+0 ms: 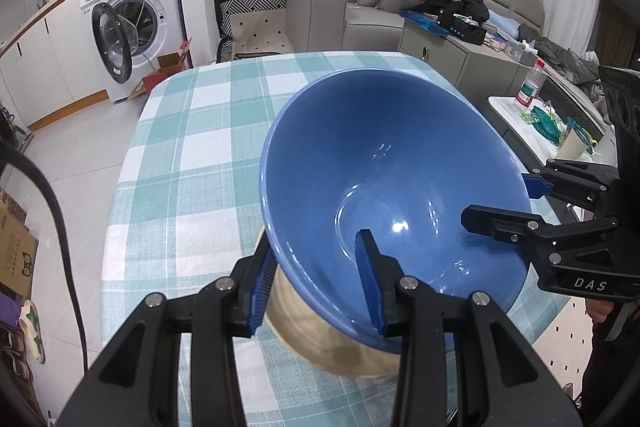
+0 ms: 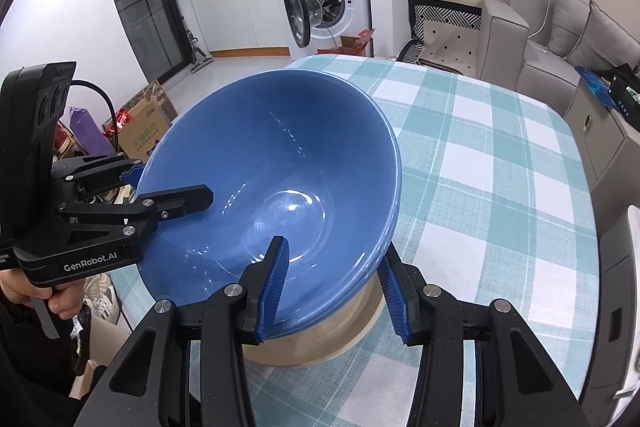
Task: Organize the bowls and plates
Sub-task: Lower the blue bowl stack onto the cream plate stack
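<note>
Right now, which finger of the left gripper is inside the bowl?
The left gripper finger on the right in its own view: it lies against the bowl's blue inside. The other finger is outside, below the rim.

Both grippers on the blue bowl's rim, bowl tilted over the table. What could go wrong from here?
1. The blue bowl is glossy, and the left gripper and right gripper each pinch only its thin rim; it may slip.
2. Uneven hand motion could twist the bowl out of one grip.
3. Its tan underside hangs low over the checked tablecloth and may snag or bump it.
</note>
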Tool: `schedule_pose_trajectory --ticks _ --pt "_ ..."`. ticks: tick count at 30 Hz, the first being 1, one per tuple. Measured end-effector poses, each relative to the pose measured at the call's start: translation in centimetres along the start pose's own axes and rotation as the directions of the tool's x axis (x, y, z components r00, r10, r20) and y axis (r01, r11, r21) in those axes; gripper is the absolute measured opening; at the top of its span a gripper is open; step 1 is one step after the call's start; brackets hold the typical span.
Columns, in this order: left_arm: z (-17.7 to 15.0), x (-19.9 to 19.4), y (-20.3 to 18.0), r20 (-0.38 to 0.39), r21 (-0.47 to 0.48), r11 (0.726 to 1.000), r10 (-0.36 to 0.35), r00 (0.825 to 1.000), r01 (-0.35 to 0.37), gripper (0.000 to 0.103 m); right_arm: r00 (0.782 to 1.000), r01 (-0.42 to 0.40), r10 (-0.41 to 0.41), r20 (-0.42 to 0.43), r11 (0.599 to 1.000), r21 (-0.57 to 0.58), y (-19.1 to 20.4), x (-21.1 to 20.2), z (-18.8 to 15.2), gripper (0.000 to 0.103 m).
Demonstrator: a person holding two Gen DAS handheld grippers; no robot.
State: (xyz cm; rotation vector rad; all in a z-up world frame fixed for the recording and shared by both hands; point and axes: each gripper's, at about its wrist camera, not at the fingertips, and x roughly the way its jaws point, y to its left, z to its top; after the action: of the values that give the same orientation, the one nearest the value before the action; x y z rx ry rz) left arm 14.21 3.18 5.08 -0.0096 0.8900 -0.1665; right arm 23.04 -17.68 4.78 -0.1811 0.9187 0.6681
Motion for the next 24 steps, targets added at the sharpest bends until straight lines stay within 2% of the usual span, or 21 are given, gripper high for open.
schedule_pose_trajectory --ticks 24 --pt "-1.9 1.0 0.8 -0.042 -0.026 0.999 0.018 0.999 -0.019 0.038 0.998 -0.02 0.02 -0.058 1.0 -0.003 1.1 2.2 -1.1 0.046"
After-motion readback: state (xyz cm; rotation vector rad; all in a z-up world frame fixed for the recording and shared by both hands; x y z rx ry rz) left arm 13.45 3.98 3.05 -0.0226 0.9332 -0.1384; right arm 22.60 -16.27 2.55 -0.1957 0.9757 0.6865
